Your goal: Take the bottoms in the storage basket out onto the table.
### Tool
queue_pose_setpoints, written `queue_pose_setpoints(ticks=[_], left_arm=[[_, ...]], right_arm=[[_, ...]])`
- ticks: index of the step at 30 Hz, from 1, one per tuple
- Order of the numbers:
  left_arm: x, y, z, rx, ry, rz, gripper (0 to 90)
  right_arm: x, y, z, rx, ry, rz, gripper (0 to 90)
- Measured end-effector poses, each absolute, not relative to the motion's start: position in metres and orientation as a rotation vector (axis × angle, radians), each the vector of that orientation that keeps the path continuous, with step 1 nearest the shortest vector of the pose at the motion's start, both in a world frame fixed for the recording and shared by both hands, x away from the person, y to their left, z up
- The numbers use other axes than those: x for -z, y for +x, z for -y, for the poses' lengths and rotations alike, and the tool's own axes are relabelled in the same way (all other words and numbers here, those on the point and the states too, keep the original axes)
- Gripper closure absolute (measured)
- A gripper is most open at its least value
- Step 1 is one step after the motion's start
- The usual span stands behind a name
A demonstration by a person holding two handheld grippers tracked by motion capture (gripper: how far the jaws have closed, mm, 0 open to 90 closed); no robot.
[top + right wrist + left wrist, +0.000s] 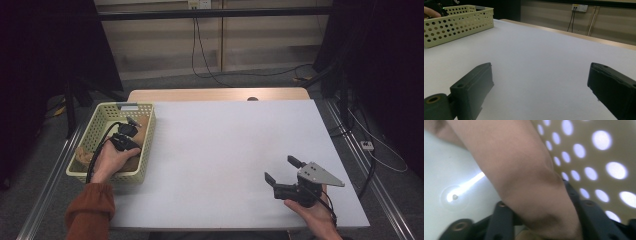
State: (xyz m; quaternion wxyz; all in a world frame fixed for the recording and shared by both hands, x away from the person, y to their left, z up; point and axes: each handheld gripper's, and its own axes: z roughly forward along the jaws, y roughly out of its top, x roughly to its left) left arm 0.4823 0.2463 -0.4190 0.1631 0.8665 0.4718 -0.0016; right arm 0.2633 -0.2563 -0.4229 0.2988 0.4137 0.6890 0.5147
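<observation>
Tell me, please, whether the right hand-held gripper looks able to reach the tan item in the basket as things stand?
Probably not easily: the left hand-held gripper already grips the tan item inside the basket.

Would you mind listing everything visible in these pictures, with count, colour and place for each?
Basket: one, pale yellow-green, perforated walls, on the left part of the table.
Brown soft items: brown, lying inside the basket; the count cannot be told. One sits between the left gripper's jaws.
Table: one, white top with a wooden strip along the far edge.
Wall socket: one, white, on the far wall, with cables hanging from it.
Left gripper: one, black, down inside the basket, jaws closed on the brown item.
Right gripper: one, black with a grey plate, jaws open, low over the table's near right part.
Left hand: one, orange-brown sleeve, over the basket.
Right hand: one, at the table's near right edge.
</observation>
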Motion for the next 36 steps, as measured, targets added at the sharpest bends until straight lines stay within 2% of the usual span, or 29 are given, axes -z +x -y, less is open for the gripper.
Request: queue_pose_setpoints(ticks=[4, 8, 15, 36], left_arm=[[0.417, 0.481, -0.245, 0.004, 2.471, -1.299, 77.4], [0.412, 0.479, -0.248, -0.001, 2.446, -1.296, 80.5], [0.404, 0.476, -0.257, -0.025, 2.354, -1.240, 80.6], [0.368, 0.460, -0.279, -0.267, 2.054, -1.135, 80.9]], right_arm=[[0.423, 0.263, 0.258, -1.372, 1.099, -1.826, 5.7], [0.423, 0.263, 0.258, -1.370, 1.105, -1.824, 5.8], [0.423, 0.263, 0.257, -1.371, 1.102, -1.826, 6.2], [0.422, 0.262, 0.258, -1.373, 1.105, -1.820, 6.4]])
